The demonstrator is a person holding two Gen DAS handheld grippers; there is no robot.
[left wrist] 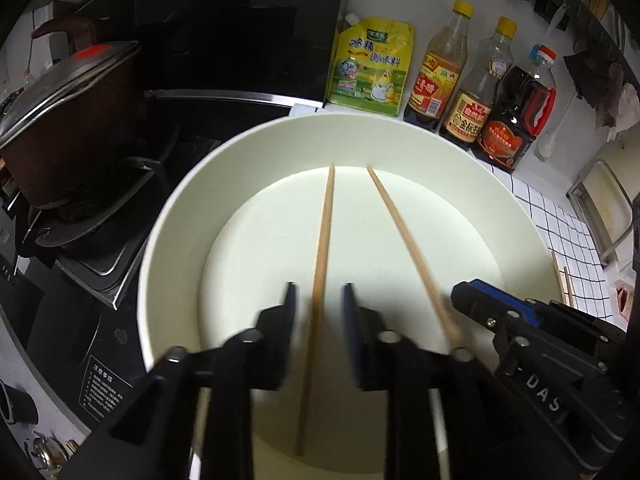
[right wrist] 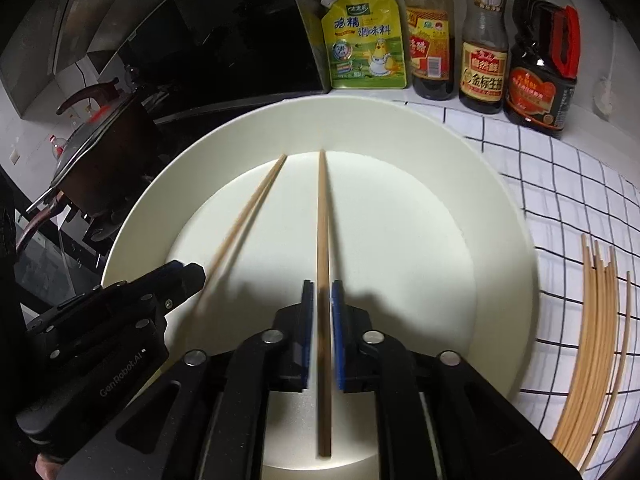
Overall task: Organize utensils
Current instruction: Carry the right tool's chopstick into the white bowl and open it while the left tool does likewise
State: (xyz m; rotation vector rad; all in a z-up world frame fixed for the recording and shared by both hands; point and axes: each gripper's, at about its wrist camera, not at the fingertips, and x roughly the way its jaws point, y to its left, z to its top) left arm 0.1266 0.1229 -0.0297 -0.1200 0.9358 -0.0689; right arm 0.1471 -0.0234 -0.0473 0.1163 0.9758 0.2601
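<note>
Two matt wooden chopsticks [right wrist: 323, 280] lie on a smooth, glossy cream plate [right wrist: 460, 184] beside a tiled counter [right wrist: 568, 200].

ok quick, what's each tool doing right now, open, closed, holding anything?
Left tool: open, its chopstick lies loose between the pads on the plate.
Right tool: open only slightly, the other chopstick between its pads, not clamped.

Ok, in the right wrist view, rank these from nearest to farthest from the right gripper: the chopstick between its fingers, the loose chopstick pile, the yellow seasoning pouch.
1. Chopstick: between the right gripper's fingers, lying on the white plate.
2. Loose chopstick pile: to the right, on the checked cloth beside the plate.
3. Yellow seasoning pouch: at the back wall, beyond the plate's far rim.
</note>
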